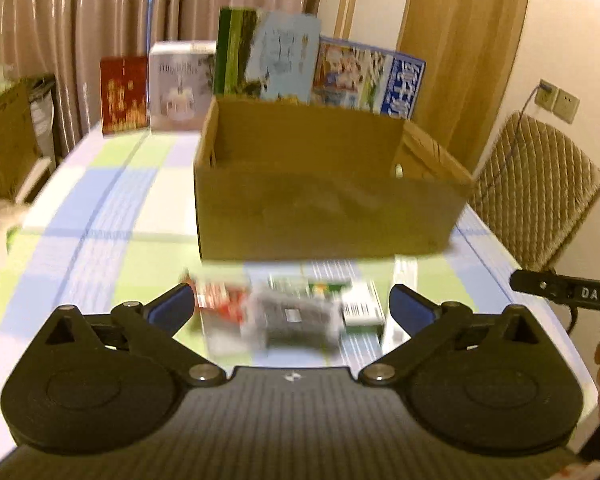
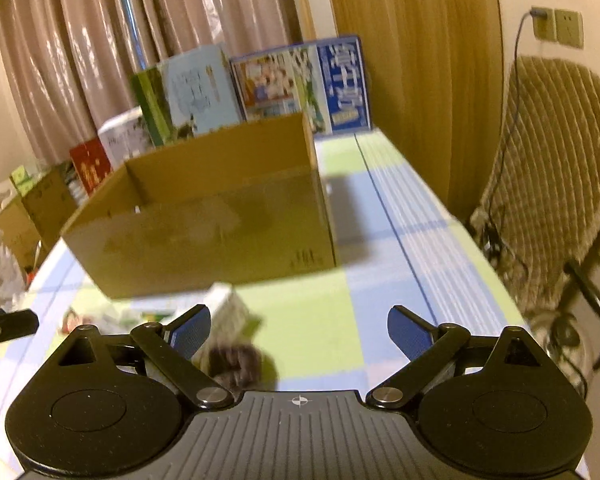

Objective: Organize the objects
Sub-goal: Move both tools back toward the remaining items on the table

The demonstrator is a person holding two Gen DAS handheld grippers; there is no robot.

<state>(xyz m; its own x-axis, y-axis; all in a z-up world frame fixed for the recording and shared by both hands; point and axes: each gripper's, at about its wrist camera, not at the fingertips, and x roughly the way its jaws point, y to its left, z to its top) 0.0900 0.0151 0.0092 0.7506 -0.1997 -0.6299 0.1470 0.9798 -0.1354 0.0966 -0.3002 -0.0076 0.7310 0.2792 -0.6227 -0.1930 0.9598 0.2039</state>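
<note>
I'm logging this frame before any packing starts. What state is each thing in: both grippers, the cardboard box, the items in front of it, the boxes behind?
left gripper: open, holding nothing, above the small items.
right gripper: open, holding nothing.
cardboard box: upright on the table, top open; contents hardly visible.
small items: loose on the checked tablecloth, outside the box; blurred.
picture boxes: standing upright behind the cardboard box.
</note>
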